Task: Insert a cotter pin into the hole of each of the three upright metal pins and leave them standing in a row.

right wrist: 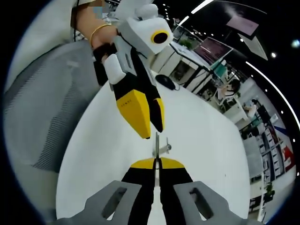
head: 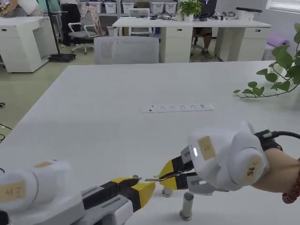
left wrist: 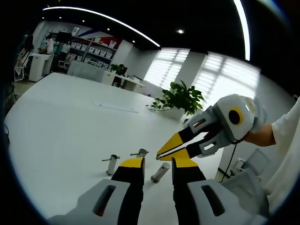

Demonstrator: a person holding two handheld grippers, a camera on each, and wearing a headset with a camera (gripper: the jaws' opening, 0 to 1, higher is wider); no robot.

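Left tongs (left wrist: 158,162) are open, with a gap between the two yellow tips and nothing held. Right tongs (right wrist: 157,161) are pinched shut on a thin cotter pin (right wrist: 157,143), which sticks out straight past their tips. Both are low over the white table (left wrist: 70,122), where three metal pins stand near each other in a rough line. In the left gripper view, going left to right, the first metal pin (left wrist: 111,165) has a thin piece through its top, so I think that one is done. The middle metal pin (left wrist: 140,153) has a thin bit at its top too, and the tips of the right tongs are just beside it. It looks like this is the one being worked on now. I cannot tell if the cotter pin is all the way through the hole. The last metal pin (left wrist: 160,172) looks bare, so it is yet to do, and it stands just past the open tips of the left tongs. The held cotter pin lies between the two tongs, with its far end close to the tip of the left tongs.
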